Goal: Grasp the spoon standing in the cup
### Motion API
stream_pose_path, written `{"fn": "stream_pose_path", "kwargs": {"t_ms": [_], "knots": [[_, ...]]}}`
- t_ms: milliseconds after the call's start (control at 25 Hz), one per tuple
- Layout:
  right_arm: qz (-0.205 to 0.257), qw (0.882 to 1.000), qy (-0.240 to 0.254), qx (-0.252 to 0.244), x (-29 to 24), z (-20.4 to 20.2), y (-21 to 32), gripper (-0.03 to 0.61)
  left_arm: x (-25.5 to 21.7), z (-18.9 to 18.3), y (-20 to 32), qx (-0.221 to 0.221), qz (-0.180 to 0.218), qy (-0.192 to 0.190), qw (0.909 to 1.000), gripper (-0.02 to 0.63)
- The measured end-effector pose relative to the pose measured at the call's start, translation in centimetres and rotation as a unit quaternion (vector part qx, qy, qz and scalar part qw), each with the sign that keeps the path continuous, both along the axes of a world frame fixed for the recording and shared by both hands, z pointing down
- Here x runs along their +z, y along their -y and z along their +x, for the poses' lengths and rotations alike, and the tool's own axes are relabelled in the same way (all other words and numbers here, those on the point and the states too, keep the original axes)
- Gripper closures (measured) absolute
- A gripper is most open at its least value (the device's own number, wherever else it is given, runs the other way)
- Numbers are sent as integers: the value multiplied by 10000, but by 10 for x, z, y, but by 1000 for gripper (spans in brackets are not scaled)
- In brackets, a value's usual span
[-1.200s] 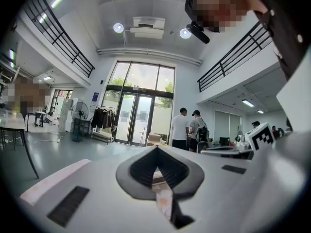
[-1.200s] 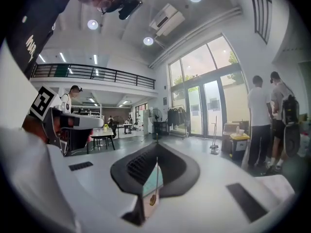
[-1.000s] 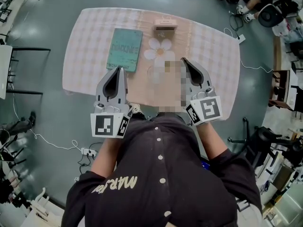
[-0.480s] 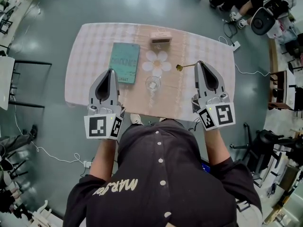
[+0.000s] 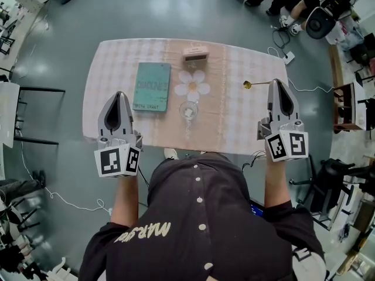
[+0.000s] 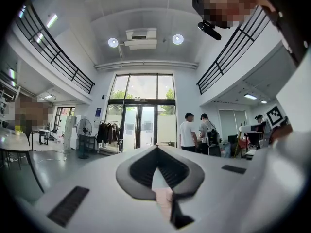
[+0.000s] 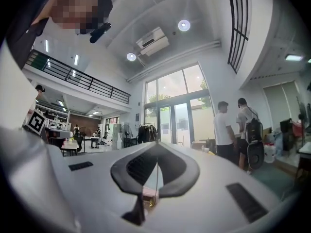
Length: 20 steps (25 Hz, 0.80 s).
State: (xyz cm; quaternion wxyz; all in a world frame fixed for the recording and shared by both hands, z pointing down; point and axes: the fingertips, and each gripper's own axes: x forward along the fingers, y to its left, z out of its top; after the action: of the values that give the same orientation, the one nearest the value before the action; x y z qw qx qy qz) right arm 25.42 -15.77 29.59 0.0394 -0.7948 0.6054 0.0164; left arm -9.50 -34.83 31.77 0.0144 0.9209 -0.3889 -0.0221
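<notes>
checked cloth covers the table (image 5: 117, 57) in the head view; a glass cup (image 5: 188, 110) sits mid-frame below a flower mat (image 5: 193, 84). at right, the right gripper (image 5: 279, 86) holds the spoon (image 5: 258, 84), well apart from the cup. left gripper (image 5: 118, 96) sits lower left.

left gripper view: jaws pressed together, empty.

right gripper view: jaws clenched on the thin spoon handle.

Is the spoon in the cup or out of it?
Out. The spoon sticks out sideways from the right gripper, whose fingers are shut on its handle, far from the glass cup in the middle of the table.
</notes>
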Motion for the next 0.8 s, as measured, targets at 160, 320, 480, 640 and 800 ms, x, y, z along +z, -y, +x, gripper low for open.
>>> {"fn": "stream_pose_path", "kwargs": {"t_ms": [160, 320, 480, 640, 800], "knots": [[-23, 9999, -40, 166, 0, 9, -7, 571, 1, -3, 2, -15, 15, 92, 10000, 604], [-24, 9997, -105, 230, -1, 10, -9, 571, 2, -5, 2, -53, 8, 142, 9999, 604], [-55, 9997, -131, 215, 0, 7, -7, 571, 2, -3, 3, -40, 6, 141, 9999, 604], [-73, 9997, -184, 159, 1, 1, -5, 572, 2, -1, 1, 2, 30, 146, 9999, 604], [-83, 9997, -176, 146, 2, 0, -3, 572, 3, 0, -1, 6, 27, 139, 9999, 604]]}}
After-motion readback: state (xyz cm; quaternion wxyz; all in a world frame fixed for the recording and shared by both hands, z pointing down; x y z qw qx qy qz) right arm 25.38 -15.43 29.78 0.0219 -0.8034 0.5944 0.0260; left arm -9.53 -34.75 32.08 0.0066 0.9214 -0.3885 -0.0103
